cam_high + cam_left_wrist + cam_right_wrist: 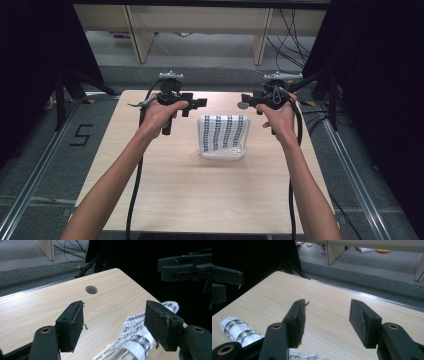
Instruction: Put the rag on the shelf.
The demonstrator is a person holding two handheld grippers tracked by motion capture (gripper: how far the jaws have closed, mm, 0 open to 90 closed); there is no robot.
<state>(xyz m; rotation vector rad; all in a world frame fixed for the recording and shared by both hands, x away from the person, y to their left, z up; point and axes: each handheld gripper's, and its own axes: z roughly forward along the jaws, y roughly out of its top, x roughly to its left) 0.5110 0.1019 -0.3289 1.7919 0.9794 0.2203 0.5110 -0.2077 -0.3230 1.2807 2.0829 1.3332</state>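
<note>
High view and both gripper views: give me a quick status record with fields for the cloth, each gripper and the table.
cloth: white with black pattern, folded, lying flat mid-table between the two grippers
left gripper: open, raised over the table left of the cloth, holding nothing
right gripper: open, raised right of the cloth, holding nothing
contact: neither gripper touches the cloth
table: light wood, round hole near its far edge

Even overhead light is falling on the pale worktop [200, 200], leaving it bright without glare, while black curtains at both sides are swallowing detail. The high view is looking soft and slightly blurred throughout. Ahead of the left gripper's fingers [71, 325] the wood grain is staying sharp; those fingers are showing crisp edges, and their shadows are lying faint beneath them.
</note>
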